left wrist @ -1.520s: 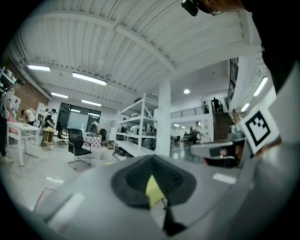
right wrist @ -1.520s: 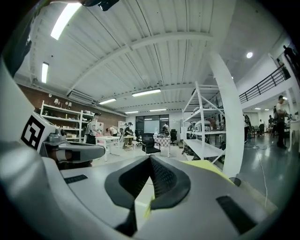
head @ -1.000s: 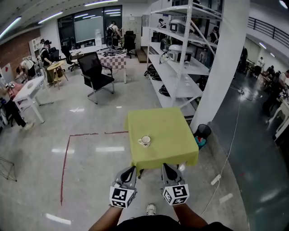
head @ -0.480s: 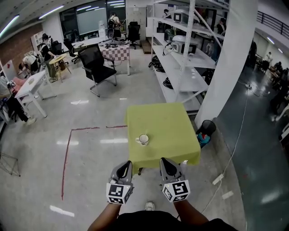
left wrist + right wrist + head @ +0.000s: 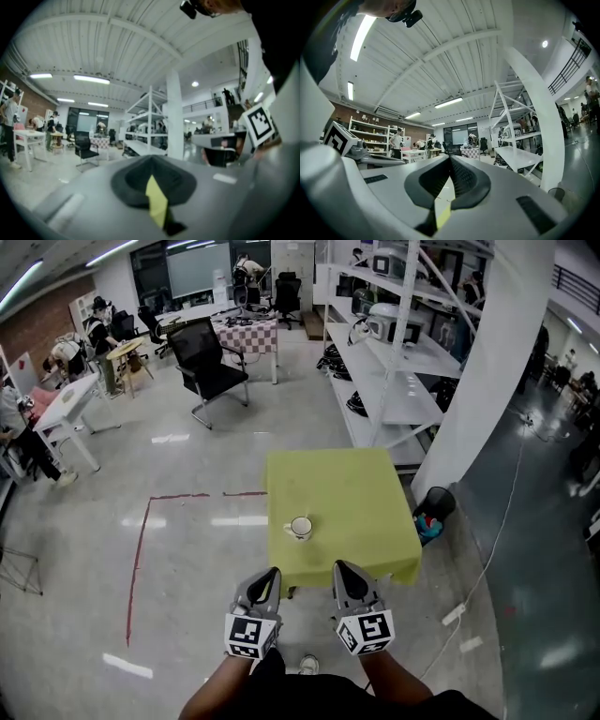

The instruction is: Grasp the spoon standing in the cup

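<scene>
A small white cup (image 5: 300,527) stands on the table with the yellow-green cloth (image 5: 361,493), near its front left part. The spoon in it is too small to make out. Both grippers hang low in the head view, short of the table's near edge and well apart from the cup. My left gripper (image 5: 271,574) is shut and empty, its tips (image 5: 151,159) meeting. My right gripper (image 5: 341,567) is likewise shut with nothing in it, jaws (image 5: 450,160) pressed together and pointing up at the hall.
A white pillar (image 5: 478,381) and white shelving (image 5: 394,381) rise behind the table on the right. A black bin (image 5: 436,501) sits by the pillar. A black office chair (image 5: 211,367) stands farther back. Red tape (image 5: 139,559) marks the floor at left.
The view has crept forward and the table sits slightly nearer. Both grippers stay shut, side by side in front of me.
</scene>
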A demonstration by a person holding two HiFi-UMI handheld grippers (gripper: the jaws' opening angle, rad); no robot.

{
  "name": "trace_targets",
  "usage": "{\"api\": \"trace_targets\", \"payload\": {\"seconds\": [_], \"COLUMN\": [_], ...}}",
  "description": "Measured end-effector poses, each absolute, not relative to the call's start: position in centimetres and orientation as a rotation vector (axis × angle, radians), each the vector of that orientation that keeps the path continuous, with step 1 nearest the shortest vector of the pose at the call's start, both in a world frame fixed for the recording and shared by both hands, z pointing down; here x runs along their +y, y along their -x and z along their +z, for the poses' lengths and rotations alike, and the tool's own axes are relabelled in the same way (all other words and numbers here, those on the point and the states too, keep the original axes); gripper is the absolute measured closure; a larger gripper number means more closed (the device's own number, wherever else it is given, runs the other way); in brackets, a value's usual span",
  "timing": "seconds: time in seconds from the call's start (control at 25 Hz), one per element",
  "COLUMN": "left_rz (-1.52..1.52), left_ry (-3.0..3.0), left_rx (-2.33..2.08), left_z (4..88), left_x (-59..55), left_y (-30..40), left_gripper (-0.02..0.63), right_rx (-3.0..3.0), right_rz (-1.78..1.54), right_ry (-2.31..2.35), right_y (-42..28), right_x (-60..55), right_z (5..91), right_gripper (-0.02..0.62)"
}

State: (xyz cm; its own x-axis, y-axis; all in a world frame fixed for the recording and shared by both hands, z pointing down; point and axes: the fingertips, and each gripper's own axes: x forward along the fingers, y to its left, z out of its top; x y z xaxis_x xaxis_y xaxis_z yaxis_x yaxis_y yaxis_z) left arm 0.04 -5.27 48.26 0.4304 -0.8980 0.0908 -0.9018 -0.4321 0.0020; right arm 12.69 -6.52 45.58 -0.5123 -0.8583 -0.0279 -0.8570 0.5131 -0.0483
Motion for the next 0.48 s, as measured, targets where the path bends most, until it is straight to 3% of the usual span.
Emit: {"api": "trace_targets", "payload": {"seconds": [0.48], "left_rz": [0.058], "left_ry": [-2.628], "left_rx": [-1.595], "left_z": [48.5], "left_x": [-13.0], "left_y": [2.4], "left_gripper": [0.6], "right_rx": [2.7], "right_rz": [-0.016], "right_ry": [1.548], "right_y": [-9.0], "right_x": [-14.0], "right_z": [44.6], "right_gripper": [0.59]}}
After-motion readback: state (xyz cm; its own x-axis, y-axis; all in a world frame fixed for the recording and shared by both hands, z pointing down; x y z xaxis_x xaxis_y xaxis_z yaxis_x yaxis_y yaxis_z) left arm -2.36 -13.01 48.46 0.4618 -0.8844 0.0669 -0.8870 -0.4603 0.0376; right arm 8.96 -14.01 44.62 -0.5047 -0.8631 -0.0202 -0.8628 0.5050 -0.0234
